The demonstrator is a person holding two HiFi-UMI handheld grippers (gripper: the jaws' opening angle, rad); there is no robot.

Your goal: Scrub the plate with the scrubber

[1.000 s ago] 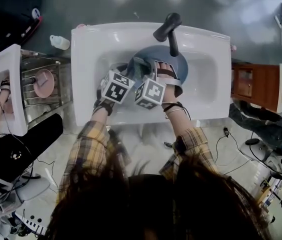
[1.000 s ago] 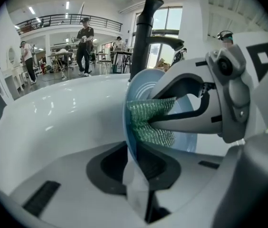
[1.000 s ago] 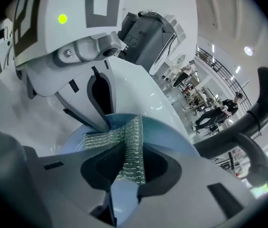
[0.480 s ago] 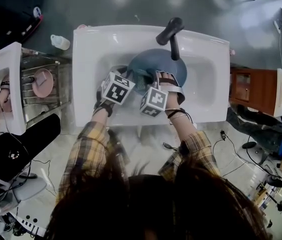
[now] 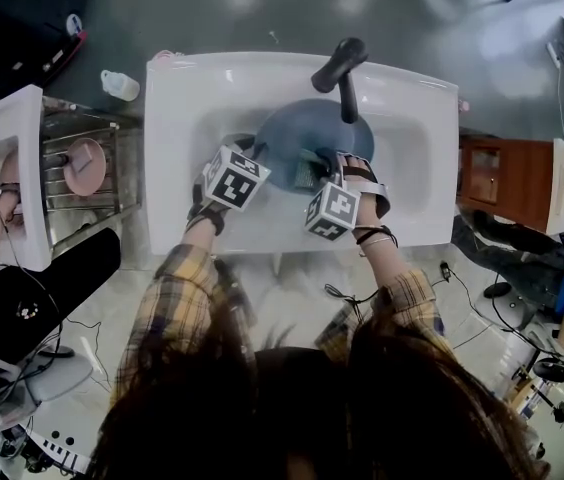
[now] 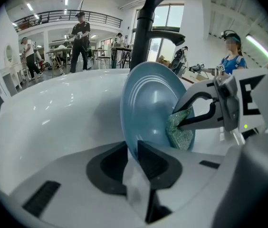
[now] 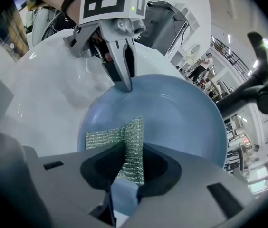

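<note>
A blue plate (image 6: 148, 108) stands on edge inside a white sink (image 5: 182, 98), its lower rim caught between the jaws of the left hand-held gripper (image 6: 135, 153). Those jaws are narrow and opening, though the pads appear to touch the rim. Straight ahead of the right hand-held gripper (image 7: 124, 161), a folded green mesh scrubber (image 7: 133, 141) is pinched in its closed jaws and pressed flat against the plate's face, low and toward the side nearest the left hand-held gripper. A black faucet (image 5: 340, 63) rises just beyond the plate, on its far side from both hand-held grippers. Scrubbing looks to be under way rather than finished. The visible face is smooth, with no food marks or foam to be seen, so how much of it has been covered cannot be judged, and the back of the plate is hidden. No brand, label or readable writing shows on the plate, scrubber or sink; the only print is the black-and-white square markers on each hand-held gripper's cube.
</note>
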